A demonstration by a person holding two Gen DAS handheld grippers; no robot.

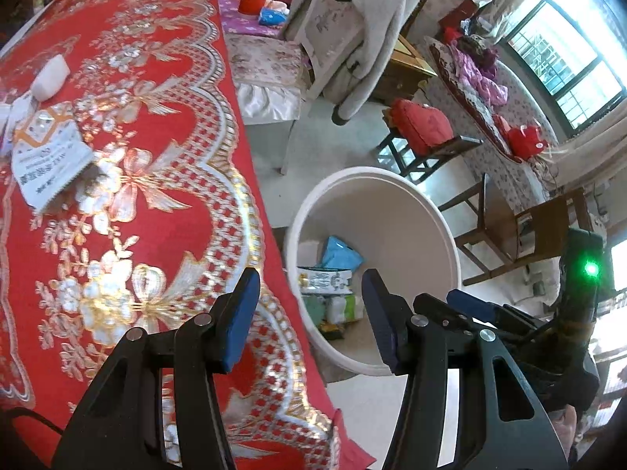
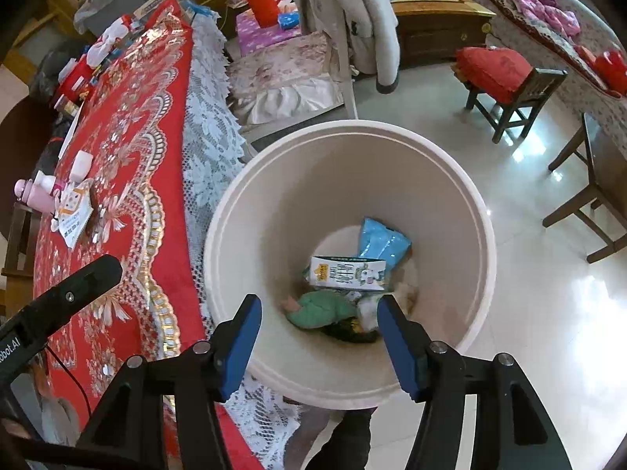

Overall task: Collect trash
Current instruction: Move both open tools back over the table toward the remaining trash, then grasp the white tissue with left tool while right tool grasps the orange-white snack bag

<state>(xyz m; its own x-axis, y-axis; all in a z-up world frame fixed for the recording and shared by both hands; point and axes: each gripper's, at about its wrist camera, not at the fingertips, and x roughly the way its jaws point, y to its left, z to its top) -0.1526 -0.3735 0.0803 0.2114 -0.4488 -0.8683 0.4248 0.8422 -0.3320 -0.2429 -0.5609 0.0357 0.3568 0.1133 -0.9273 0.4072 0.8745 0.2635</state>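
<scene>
1. Over white bin (image 2: 462, 180): right gripper (image 2: 319, 337) jaws apart, empty.
2. Beside it: left gripper (image 1: 309, 313) part-open, empty.
3. On red tablecloth (image 1: 156, 203): torn wrapper (image 1: 49, 160), likely light, crinkly; pinch free edge.

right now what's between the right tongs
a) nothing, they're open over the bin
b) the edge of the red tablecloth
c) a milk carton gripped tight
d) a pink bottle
a: the right tongs stand open and empty above the bin, and the carton already lies at the bottom with other trash.
</scene>
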